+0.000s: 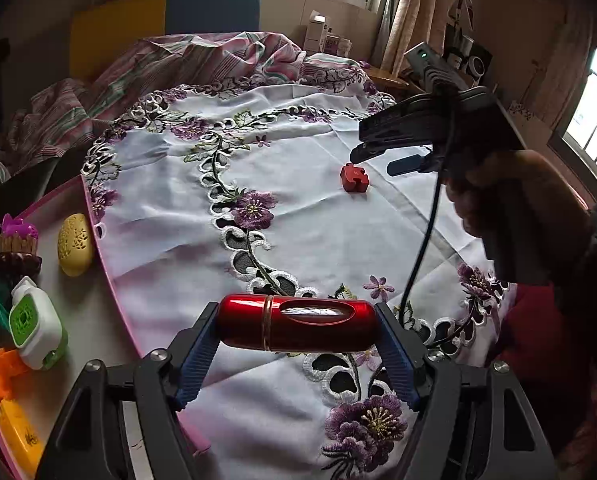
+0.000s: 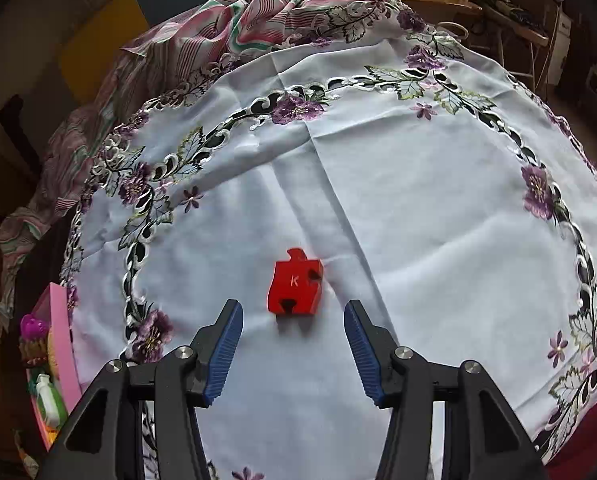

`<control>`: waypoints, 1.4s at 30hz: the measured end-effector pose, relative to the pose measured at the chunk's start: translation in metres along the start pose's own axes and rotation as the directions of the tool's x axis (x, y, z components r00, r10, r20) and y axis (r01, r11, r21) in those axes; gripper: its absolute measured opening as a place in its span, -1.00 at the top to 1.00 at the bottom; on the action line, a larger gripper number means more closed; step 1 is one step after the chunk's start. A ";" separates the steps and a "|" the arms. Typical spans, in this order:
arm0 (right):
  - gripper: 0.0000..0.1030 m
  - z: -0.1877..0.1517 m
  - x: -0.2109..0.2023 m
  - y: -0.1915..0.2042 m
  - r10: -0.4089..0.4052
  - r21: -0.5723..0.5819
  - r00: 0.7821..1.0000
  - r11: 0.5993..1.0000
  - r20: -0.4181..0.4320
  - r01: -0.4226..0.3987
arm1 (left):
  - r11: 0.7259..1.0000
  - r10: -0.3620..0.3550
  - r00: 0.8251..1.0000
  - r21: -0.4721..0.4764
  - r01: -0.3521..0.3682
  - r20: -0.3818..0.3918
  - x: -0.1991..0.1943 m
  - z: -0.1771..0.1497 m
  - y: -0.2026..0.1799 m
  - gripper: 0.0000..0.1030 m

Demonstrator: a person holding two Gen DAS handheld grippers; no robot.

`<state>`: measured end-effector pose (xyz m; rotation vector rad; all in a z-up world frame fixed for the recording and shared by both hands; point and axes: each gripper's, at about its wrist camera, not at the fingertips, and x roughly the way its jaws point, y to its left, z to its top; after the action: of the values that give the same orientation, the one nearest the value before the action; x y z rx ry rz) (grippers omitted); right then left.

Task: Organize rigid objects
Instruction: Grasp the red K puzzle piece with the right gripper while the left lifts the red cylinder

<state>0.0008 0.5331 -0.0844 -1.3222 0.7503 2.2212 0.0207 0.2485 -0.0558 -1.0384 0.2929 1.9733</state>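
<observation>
My left gripper clamps the glossy red metal capsule; right gripper jaws open, should straddle the red K puzzle block squarely before closing.

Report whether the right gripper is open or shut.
Open: the right gripper has its blue fingers spread apart, nothing between them, the red puzzle piece just ahead.

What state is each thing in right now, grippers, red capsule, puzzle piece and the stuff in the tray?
left gripper: shut on the red capsule, gripped by its ends.
right gripper: open, just short of the red puzzle piece.
red puzzle piece: flat on the tablecloth, K up, untouched.
pink tray: holds the yellow egg-shaped case and other toys.
</observation>
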 end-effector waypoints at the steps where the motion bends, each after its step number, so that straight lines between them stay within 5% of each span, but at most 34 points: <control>1: -0.04 0.004 0.006 0.002 -0.019 -0.003 1.000 1.000 0.003 0.019 | 1.000 0.000 1.000 -0.007 0.000 0.003 -0.003 -0.001 0.002 -0.45; 5: -0.02 0.006 0.033 0.004 -0.059 -0.010 0.998 0.998 -0.018 0.059 | 0.999 0.008 1.000 -0.035 -0.008 0.009 -0.012 -0.004 0.012 -0.45; 6: 0.32 0.004 0.039 0.005 -0.061 -0.030 0.997 0.998 -0.037 0.060 | 0.999 0.011 1.000 -0.044 -0.011 0.011 -0.014 -0.005 0.014 -0.45; 7: 0.36 0.001 0.042 0.009 -0.081 -0.072 0.996 0.994 -0.045 0.078 | 0.998 0.014 1.000 -0.055 -0.014 0.014 -0.015 -0.005 0.017 -0.45; 19: 0.37 -0.026 0.043 0.058 -0.054 -0.330 0.997 0.943 -0.059 0.032 | 0.979 0.153 0.987 -0.145 -0.145 0.045 -0.039 -0.014 0.046 -0.45; 30: 0.37 -0.026 0.044 0.057 -0.052 -0.355 0.998 0.934 -0.036 0.036 | 0.946 0.271 0.962 -0.200 -0.257 0.044 -0.058 -0.021 0.070 -0.45; 42: 0.38 -0.031 0.045 0.066 -0.084 -0.411 0.996 0.908 0.012 0.081 | 0.916 0.308 0.951 -0.276 -0.290 0.024 -0.072 -0.036 0.098 -0.45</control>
<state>-0.0402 0.4680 -0.1222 -1.5176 0.2208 2.3896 -0.0153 0.1279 -0.0408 -1.1490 0.1539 2.3706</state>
